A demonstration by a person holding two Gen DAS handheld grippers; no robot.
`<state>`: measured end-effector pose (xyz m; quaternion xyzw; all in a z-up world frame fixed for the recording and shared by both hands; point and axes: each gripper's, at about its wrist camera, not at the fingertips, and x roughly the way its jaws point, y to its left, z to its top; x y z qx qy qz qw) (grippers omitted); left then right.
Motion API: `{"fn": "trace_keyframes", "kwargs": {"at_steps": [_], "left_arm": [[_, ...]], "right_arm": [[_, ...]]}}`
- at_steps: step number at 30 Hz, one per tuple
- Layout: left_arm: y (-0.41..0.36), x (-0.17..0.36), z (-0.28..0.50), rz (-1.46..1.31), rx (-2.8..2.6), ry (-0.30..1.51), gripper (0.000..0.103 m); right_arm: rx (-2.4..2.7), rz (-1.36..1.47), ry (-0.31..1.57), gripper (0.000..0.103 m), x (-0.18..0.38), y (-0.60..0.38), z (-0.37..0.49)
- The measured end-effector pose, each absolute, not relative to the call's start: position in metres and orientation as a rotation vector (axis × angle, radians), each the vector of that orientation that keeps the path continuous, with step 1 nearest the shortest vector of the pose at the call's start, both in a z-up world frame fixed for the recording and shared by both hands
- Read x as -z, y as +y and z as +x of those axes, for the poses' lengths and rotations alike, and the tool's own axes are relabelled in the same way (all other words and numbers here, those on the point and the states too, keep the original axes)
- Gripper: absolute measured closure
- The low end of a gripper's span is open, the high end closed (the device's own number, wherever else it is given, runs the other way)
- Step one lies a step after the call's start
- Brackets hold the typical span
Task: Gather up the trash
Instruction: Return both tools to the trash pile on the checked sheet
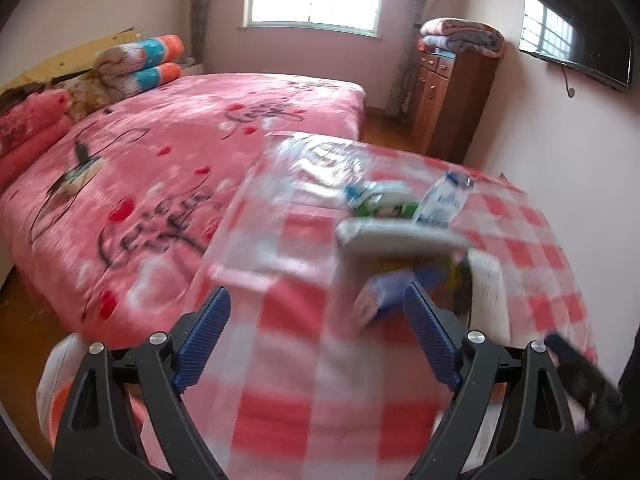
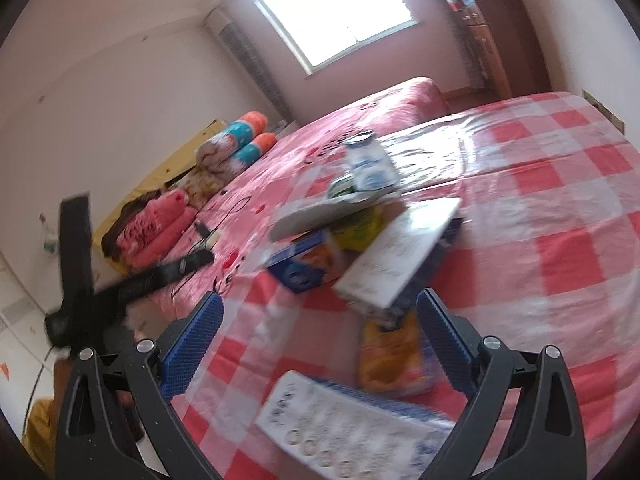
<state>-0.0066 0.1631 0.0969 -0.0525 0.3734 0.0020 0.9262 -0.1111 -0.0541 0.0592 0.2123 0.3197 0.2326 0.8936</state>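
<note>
Apparently empty grippers (image 2: 318, 346) over trash (image 2: 352, 240).

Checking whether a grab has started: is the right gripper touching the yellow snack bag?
Apart. Right wrist view: the right gripper stands open, with tablecloth showing between the pads and the yellow snack bag.

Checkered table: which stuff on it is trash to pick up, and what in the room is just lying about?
Trash to collect: milk carton, blue box, white flat box, yellow wrapper.

Just lying about: rolled quilts, folded blankets on the cabinet.
</note>
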Motion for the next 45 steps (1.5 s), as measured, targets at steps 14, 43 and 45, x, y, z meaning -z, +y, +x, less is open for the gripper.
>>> {"fn": "trace_keyframes", "kwargs": {"at_steps": [14,43,45], "left_arm": [[0.139,-0.077,0.207,-0.116,0.046,1.005,0.015],[0.072,-0.026,0.185,0.013,0.154,1.215,0.043],[0.063,-0.026,0.172,0.016,0.191,1.217,0.043]], "right_arm": [[-0.389,0.539,0.695,0.007,-0.037,-0.114,-0.087],[-0.382,0.507,0.717,0.007,-0.029,-0.12,-0.081],[-0.39,0.514,0.719,0.007,-0.028,-0.121,-0.08]]}}
